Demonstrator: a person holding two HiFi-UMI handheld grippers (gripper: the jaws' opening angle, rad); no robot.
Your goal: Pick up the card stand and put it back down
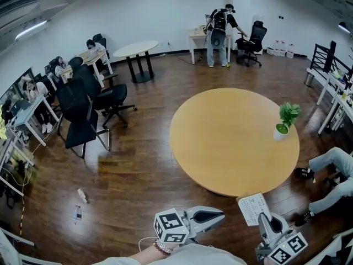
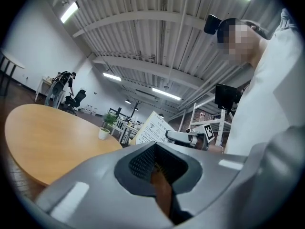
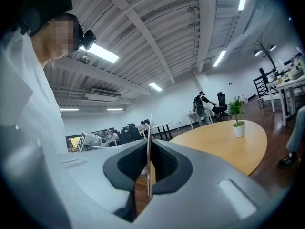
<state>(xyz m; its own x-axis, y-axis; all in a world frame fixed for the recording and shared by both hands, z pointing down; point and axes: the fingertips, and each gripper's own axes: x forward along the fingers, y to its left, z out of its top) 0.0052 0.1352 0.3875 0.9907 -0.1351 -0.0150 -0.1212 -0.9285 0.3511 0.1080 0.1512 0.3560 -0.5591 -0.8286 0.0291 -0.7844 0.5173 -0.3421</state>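
Right gripper clamped on the card stand, held just off the near rim of the round table, left gripper closed and empty; placement is best done by carrying the stand over the tabletop, seating its base flat, then releasing.

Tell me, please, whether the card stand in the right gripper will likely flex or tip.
The card stand shows edge-on as a thin, straight sheet in the shut right gripper: probably stiff and light. So thin, it may tip easily if pushed.
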